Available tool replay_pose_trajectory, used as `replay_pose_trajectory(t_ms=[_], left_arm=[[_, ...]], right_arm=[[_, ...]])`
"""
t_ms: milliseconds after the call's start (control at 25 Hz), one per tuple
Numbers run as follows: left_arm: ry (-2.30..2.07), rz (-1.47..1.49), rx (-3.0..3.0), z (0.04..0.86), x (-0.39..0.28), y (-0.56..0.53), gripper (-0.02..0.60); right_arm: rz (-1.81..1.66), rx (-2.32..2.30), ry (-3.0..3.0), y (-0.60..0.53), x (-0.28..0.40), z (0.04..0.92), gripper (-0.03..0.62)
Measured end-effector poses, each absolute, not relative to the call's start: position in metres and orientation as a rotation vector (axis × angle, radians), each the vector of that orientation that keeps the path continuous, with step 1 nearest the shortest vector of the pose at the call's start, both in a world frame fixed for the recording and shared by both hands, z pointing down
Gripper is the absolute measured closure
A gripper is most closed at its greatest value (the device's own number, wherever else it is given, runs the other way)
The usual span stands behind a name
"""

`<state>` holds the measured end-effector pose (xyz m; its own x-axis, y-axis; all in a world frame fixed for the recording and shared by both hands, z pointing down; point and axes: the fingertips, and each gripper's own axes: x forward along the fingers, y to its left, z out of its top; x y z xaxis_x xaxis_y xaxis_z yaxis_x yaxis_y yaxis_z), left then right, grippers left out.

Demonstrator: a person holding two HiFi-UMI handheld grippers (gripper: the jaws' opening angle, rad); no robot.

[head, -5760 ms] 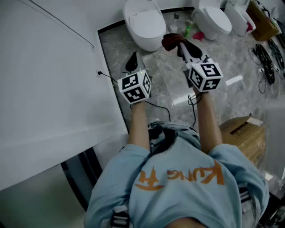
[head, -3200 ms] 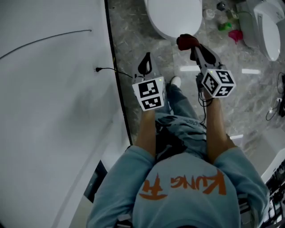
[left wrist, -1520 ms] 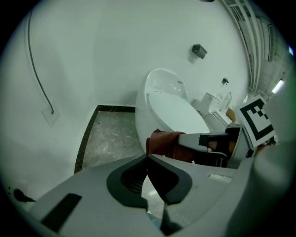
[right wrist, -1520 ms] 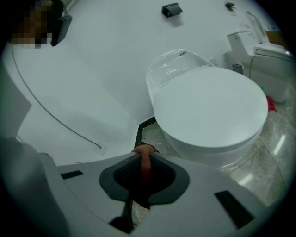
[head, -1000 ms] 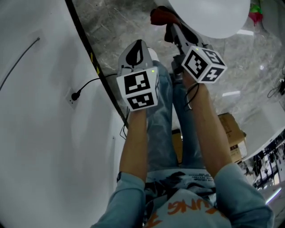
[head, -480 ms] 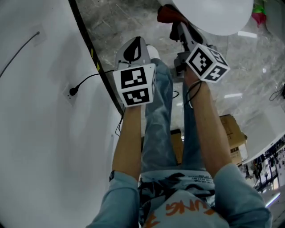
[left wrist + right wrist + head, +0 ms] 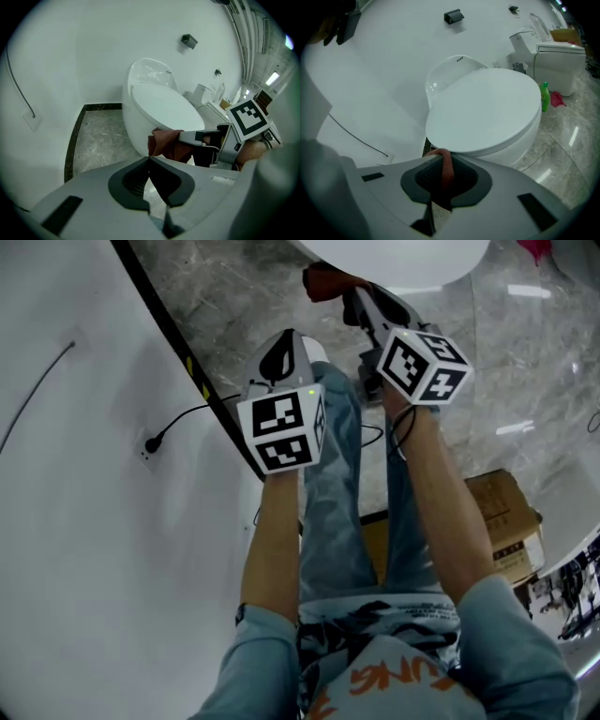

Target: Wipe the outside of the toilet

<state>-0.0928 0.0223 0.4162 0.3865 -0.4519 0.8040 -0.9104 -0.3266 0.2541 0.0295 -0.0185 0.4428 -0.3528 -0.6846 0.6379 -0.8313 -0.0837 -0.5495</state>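
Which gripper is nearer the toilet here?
Right. The right gripper, shut on the red cloth, is up at the front of the toilet; the left gripper, shut and empty, hangs farther back, to its left.

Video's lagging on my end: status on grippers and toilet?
Right gripper shut on red cloth. Left gripper shut, empty. Cloth at toilet front, contact unclear. Nothing in the way.

White wall [image 7: 84, 521] meets grey marble floor [image 7: 525, 381], cardboard box [image 7: 503, 510] nearby.
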Motion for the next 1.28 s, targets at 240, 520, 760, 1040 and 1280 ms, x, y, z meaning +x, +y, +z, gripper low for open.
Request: replay_pose_trajectory(t_ms=[240, 520, 760, 1040, 1280], left_arm=[[-1.198, 0.837, 1.926, 0.413, -0.073, 0.027, 0.586], [-1.232, 0.837, 1.902, 0.407, -0.048, 0.028, 0.586], [-1.225, 0.841, 1.904, 0.406, -0.015, 0.025, 0.586], [-1.192, 0.857, 1.917, 0.410, 0.033, 0.026, 0.586], [-1.203, 0.852, 1.900, 0.410, 0.061, 0.030, 0.586]], right_arm=[[1.438, 1.656, -2.026, -0.006, 0.053, 0.445, 0.556], [1.418, 1.596, -2.029, 0.006, 0.086, 0.446, 0.557], [1.388, 1.574, -2.022, 0.009, 0.123, 0.446, 0.557], [1.360, 1.533, -2.023, 0.004, 0.165, 0.453, 0.557], [1.330, 1.515, -2.046, -0.006, 0.199, 0.454, 0.556]])
